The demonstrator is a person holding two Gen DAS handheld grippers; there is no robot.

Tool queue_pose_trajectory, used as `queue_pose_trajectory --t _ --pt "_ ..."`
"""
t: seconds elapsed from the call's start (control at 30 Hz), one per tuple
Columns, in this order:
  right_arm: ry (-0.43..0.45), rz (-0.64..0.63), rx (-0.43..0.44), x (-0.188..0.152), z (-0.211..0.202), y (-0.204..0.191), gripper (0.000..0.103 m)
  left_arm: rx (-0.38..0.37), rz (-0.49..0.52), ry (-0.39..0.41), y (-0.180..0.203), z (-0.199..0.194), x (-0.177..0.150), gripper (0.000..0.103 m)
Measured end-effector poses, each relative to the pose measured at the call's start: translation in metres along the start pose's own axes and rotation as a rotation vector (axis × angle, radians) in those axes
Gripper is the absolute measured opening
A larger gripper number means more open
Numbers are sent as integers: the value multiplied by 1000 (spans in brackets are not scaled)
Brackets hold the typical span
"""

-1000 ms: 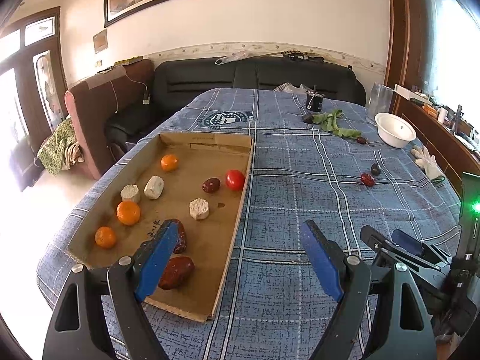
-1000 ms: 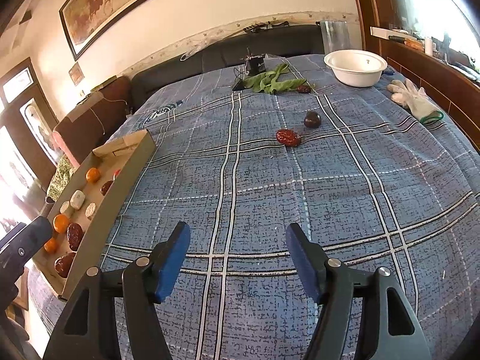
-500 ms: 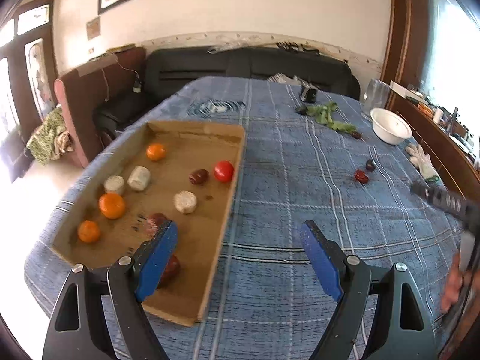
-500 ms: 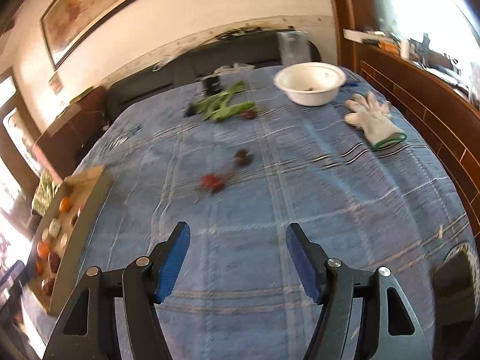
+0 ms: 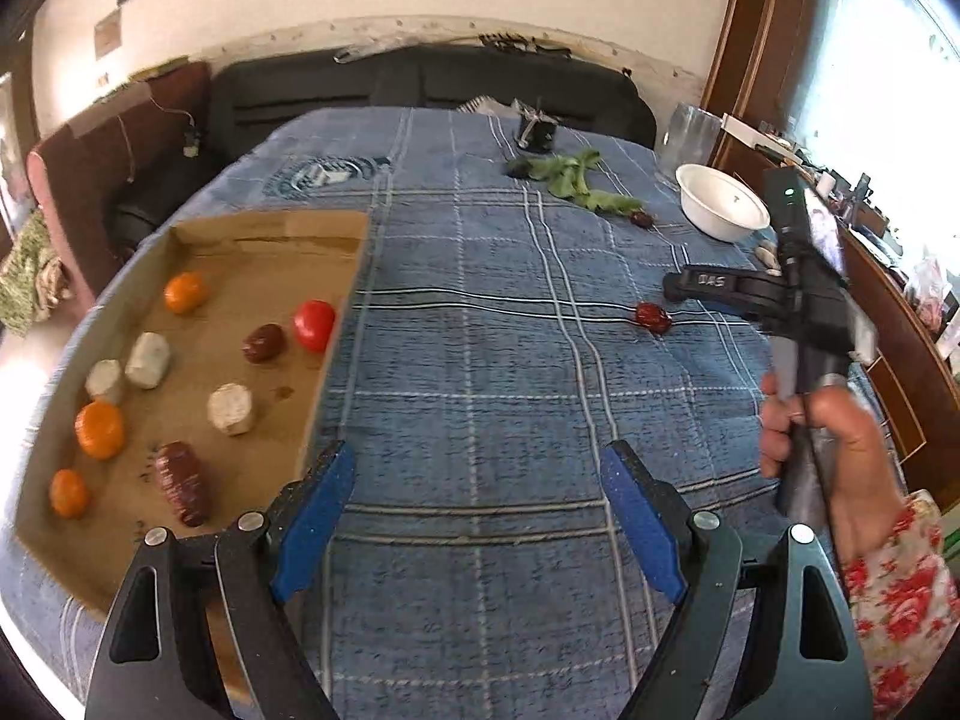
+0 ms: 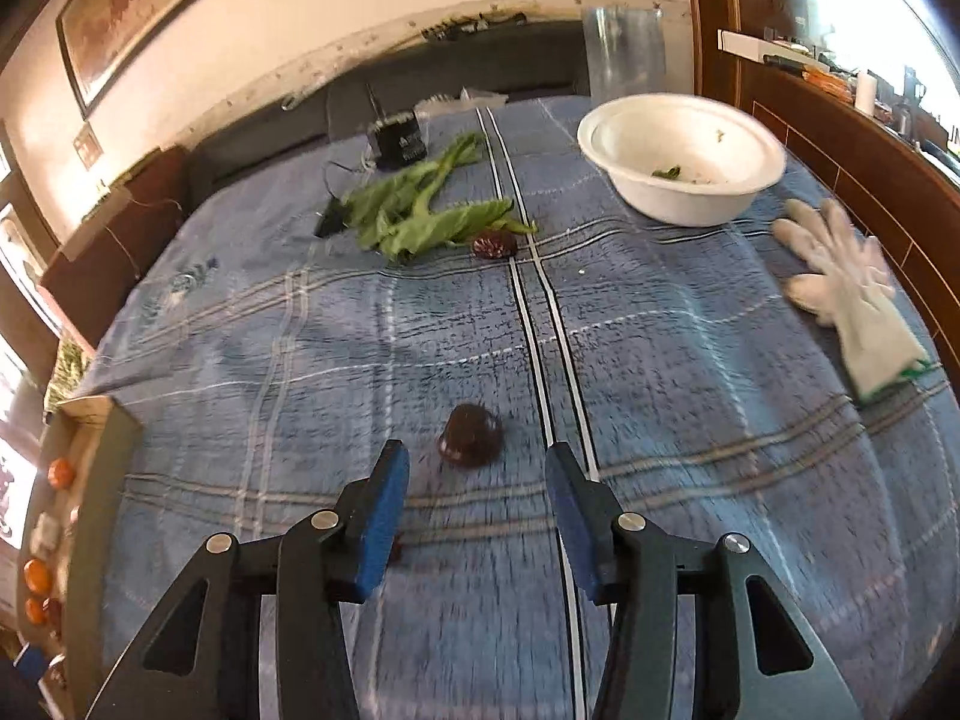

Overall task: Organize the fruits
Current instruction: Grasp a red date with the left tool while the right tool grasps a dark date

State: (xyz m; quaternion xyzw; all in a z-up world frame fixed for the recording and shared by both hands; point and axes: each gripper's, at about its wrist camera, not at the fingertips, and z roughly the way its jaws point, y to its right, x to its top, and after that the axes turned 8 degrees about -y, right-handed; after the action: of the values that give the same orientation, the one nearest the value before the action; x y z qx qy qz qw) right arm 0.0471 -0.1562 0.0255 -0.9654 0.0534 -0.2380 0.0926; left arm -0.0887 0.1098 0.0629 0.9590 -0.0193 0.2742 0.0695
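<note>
Now my right gripper [image 6: 474, 498] narrows its blue pads around nothing yet; the dark wrinkled round fruit [image 6: 470, 435] lies on the blue checked tablecloth [image 6: 660, 360] just ahead of the tips. Closing this early, I judge, risks pads nudging it into a roll. My left gripper [image 5: 474, 516], wide open and empty, hangs beside the shallow brown cardboard tray [image 5: 270, 252].

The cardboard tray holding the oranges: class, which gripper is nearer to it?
Left. The left gripper hangs at the cardboard tray's near corner, one finger over its edge. The right gripper, jaws closing around nothing, is across the table by a dark fruit.
</note>
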Motion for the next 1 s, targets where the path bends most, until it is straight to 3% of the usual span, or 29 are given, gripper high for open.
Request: queue_pose_trajectory --t 0.07,0.1,0.17,0.5,0.53,0.6,0.67,0.97,1.0 --pt "13 2 -4 2 5 1 51 -7 -3 -11 3 6 7 83" --pt "14 -2 -6 3 6 1 46 -11 -1 -17 6 12 12 83" --pt "19 -22 7 3 6 0 25 -20 7 -23 14 18 19 83" --pt "50 32 96 -8 -33 21 24 -98 130 -56 85 77 68 82" --pt "59 39 100 -11 -39 24 24 -113 138 -60 91 86 72 80" --pt "83 46 100 -19 -49 29 24 -145 151 -74 100 102 80 61" --pt "102 55 94 -25 -54 34 24 -193 160 -88 107 119 86 47" --pt "67 85 137 -24 -42 43 25 -215 176 -70 110 141 93 46" --pt "64 83 138 -24 -41 43 25 -222 191 -68 112 141 92 36"
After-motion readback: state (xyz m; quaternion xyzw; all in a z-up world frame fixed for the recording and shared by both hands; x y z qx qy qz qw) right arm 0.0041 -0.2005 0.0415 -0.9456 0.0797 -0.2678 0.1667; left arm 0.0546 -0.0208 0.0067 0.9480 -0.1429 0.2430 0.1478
